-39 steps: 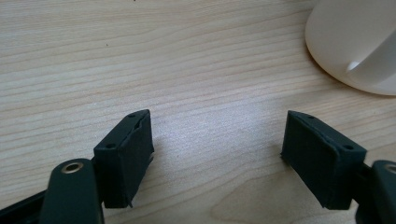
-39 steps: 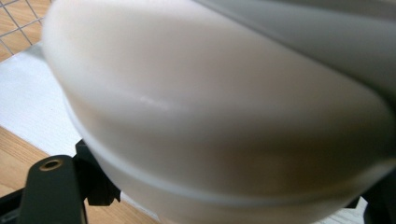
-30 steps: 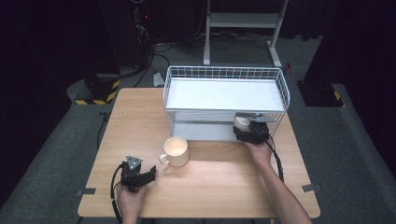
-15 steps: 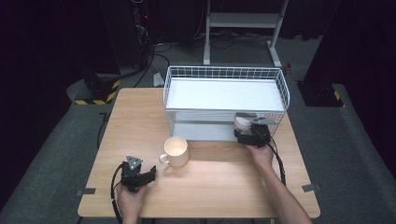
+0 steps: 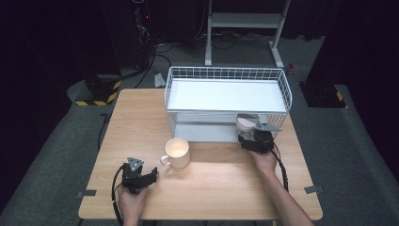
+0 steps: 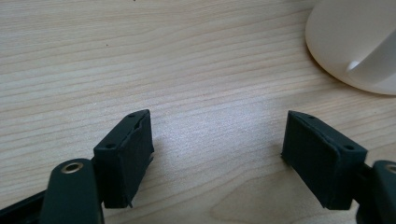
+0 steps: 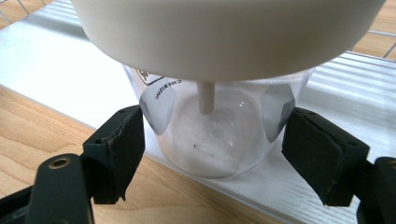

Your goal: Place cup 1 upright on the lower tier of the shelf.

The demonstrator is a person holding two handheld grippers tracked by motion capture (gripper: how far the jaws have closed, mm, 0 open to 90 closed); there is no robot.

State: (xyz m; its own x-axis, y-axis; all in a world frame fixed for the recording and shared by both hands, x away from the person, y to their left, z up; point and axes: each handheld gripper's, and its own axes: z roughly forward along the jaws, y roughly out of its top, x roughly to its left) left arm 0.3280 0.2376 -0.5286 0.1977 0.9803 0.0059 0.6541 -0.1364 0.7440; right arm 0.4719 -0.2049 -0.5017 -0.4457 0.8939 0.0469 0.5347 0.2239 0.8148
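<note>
A clear plastic cup (image 7: 219,135) with a white lid stands on the lower shelf of a white wire rack (image 5: 227,101), at that shelf's front edge near its right end, with the right hand-held gripper (image 5: 254,139) reaching in around it. The right gripper view shows what the high view cannot: the 2 black pads (image 7: 122,149) flank the cup's base, the left one just at its wall and the right one with a sliver of room, and dark lettering runs around the clear wall under the lid. The jaws have just been closing with the cup between them, though a firm clamp on it cannot be told. From above, the cup (image 5: 246,123) appears as a grey-white disc tucked under the rack's upper basket, whose wire rim overhangs it closely. Well apart, near the front left corner of the wooden surface (image 5: 141,117), the left hand-held gripper (image 5: 149,177) rests with its jaws apart and bare wood between them. A cream mug (image 5: 177,152) stands just beyond it, handle turned toward that gripper; the left gripper view catches its base and handle (image 6: 359,51) at the upper right. Open wood lies between the 2 hands, and the surface's right edge runs close beside the rack.
</note>
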